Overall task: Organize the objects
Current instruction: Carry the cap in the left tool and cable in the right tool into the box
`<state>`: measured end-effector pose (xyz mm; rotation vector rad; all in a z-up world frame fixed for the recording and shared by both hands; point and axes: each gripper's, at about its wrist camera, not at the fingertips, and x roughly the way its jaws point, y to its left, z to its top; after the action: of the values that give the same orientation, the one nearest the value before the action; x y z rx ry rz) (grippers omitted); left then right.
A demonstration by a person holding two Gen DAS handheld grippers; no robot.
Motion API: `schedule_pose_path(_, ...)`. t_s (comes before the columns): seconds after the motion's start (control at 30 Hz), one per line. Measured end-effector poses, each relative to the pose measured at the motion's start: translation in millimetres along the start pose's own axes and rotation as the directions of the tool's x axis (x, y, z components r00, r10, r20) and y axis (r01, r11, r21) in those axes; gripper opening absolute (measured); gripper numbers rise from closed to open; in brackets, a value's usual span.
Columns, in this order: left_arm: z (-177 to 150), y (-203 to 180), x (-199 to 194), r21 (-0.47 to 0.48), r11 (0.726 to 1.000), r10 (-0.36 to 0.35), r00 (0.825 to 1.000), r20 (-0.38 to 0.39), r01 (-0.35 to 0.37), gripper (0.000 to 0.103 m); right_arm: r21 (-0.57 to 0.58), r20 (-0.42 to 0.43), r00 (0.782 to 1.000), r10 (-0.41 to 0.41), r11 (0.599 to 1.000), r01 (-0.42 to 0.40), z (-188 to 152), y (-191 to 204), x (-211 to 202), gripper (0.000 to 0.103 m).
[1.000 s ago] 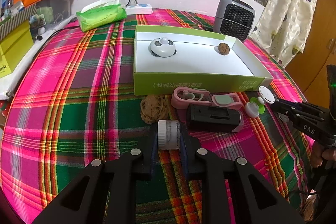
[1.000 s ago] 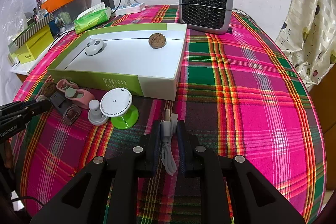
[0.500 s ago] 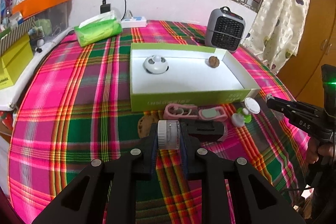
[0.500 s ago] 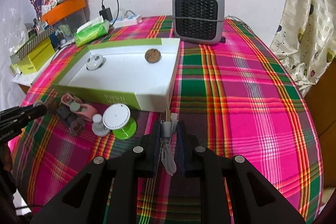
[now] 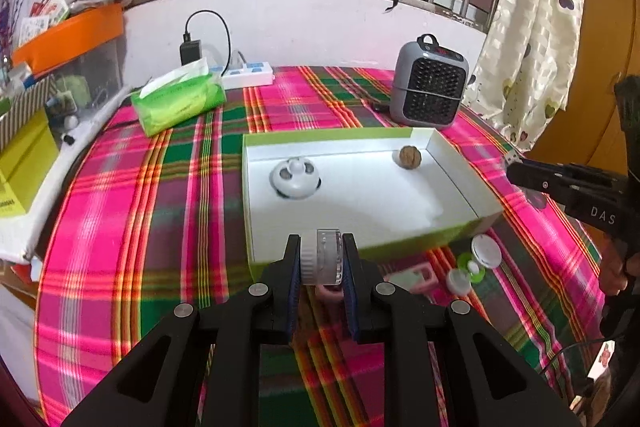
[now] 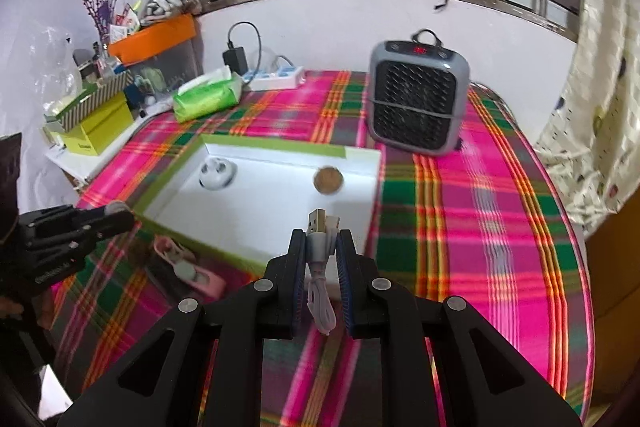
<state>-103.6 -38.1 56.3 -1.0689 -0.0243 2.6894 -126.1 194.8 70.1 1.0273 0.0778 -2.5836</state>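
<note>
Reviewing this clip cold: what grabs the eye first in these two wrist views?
The loud pink-and-green plaid cloth fills both views, with the white green-rimmed tray at its centre holding a walnut and a round white gadget. Up close, the left gripper clamps a small clear jar, while the right gripper pinches a white USB cable. A grey heater stands behind the tray.

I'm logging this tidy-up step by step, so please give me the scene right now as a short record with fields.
left gripper: shut on a small clear jar with a white lid
right gripper: shut on a white USB cable
green-sided box: open, holds a white round gadget and a walnut
outside box, near side: pink clip, white-and-green caps
surface: plaid tablecloth
background: grey fan heater, green tissue pack
</note>
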Motion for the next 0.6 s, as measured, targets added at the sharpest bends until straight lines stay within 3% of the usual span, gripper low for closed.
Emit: schedule_pose_path(0.6, 34.7, 10.5, 43.0, 0.014, 1.000, -0.013, 0.999, -0.037, 0.013, 0.017, -0.065, -0.077, 0.989, 0.126, 0.989, -0.131, 58.6, 20.5, 61.1, 0.016)
